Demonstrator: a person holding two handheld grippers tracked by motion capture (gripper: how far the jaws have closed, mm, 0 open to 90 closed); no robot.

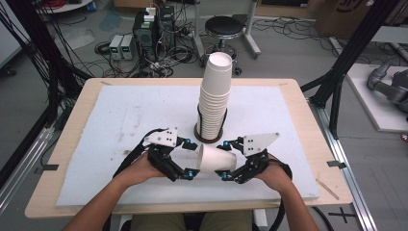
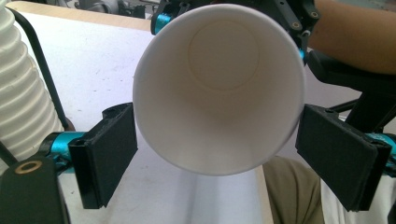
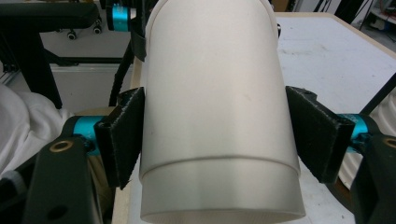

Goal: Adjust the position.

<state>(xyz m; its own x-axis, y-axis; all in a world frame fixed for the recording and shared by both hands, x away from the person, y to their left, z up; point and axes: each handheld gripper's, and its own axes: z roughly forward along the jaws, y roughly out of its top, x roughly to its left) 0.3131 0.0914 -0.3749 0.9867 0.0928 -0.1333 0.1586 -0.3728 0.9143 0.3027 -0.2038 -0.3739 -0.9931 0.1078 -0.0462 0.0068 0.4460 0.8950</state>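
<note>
A white paper cup (image 1: 216,159) lies on its side in the air just above the white mat, between both grippers. My left gripper (image 1: 190,159) has the mouth end. In the left gripper view the open mouth of the cup (image 2: 219,93) faces the camera, with the left gripper (image 2: 219,140) touching its rim on both sides, the rim still round. My right gripper (image 1: 225,160) is at the base end. In the right gripper view the right gripper (image 3: 215,140) presses both sides of the cup (image 3: 215,84) near its bottom.
A tall stack of nested white cups (image 1: 215,96) stands in a black wire holder (image 1: 208,137) just behind the grippers, seen as a stack (image 2: 18,93) at the left of the left gripper view. The white mat (image 1: 120,120) covers a wooden table. A stool (image 1: 223,29) and electronics sit on the floor beyond.
</note>
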